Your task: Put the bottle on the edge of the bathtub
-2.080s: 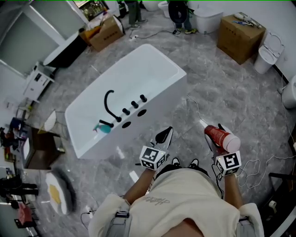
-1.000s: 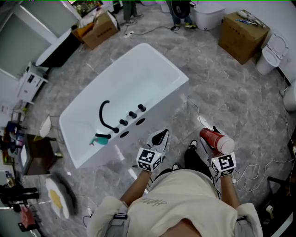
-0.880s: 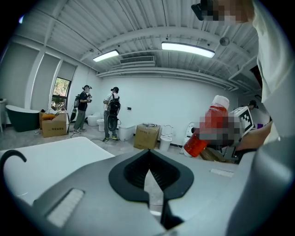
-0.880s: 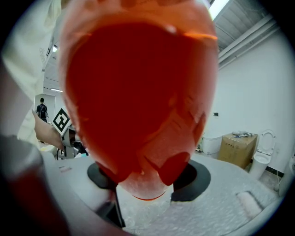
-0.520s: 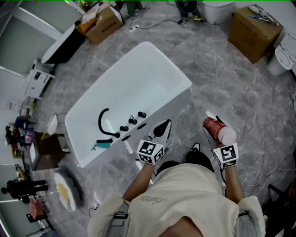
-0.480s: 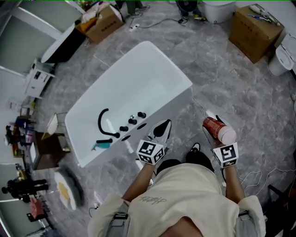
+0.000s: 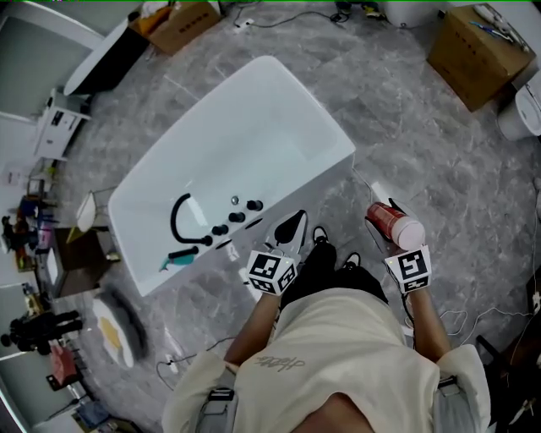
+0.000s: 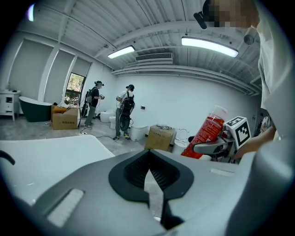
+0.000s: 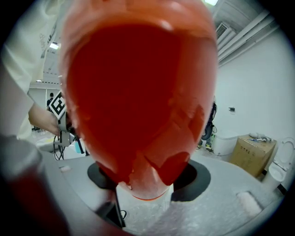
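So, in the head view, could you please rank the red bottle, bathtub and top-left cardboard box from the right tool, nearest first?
1. red bottle, held in the right tool.
2. bathtub, to its left.
3. cardboard box, beyond the bathtub.

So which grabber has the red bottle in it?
The right gripper: the red bottle is clamped between its fingers. The left gripper has its fingers shut together with nothing in them.

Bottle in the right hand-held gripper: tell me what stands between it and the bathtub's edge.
Nothing visible. Only bare floor separates the red bottle, clamped in the right hand-held gripper, from the bathtub's near rim. Black knobs occupy the rim further left.
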### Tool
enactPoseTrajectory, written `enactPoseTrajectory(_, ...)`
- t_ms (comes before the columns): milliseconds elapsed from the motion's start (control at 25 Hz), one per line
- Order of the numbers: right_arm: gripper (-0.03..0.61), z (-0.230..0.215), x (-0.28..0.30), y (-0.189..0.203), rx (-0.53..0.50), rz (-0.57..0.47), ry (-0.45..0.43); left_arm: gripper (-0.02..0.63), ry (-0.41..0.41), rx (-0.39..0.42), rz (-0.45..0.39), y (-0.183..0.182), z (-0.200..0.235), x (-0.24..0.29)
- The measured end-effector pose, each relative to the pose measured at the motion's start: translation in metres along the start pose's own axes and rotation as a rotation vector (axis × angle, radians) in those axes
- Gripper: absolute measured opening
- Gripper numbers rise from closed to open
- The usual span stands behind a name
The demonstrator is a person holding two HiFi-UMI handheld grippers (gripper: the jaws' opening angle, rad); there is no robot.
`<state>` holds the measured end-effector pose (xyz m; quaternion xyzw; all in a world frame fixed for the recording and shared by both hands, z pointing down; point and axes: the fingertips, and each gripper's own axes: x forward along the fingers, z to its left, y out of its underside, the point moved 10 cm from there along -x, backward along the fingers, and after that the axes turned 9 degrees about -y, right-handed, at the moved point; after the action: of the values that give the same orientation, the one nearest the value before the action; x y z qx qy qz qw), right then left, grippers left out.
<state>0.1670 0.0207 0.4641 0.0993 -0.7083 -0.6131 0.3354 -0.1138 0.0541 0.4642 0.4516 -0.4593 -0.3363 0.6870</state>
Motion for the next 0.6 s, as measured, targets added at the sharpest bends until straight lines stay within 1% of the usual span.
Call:
enactPoseTrajectory(160, 0.284, -0.014, 0.023, 0.001, 0.010, 0.025, 0.007, 0.011, 0.011, 0.027, 0.000, 0.000, 0.014, 0.019)
enactPoseTrajectory(280, 0.284, -0.028, 0.042, -0.001, 0.013, 0.047, 0.024, 0.011, 0.026, 0.053, -0.014, -0.012, 0.026, 0.033)
enactPoseTrajectory(400, 0.284, -0.042, 0.064, -0.001, 0.002, 0.071, 0.039, 0.011, 0.032, 0.059, -0.029, -0.025, 0.041, 0.044)
enactPoseTrajectory(520, 0.284, -0.054, 0.089, 0.003, -0.008, 0.085, 0.043, 0.011, 0.034, 0.072, -0.011, -0.033, 0.058, 0.056)
enactPoseTrajectory(600, 0.284, -0.063, 0.105, 0.004, -0.014, 0.100, 0.022, 0.011, 0.030, 0.073, 0.004, -0.038, 0.064, 0.062)
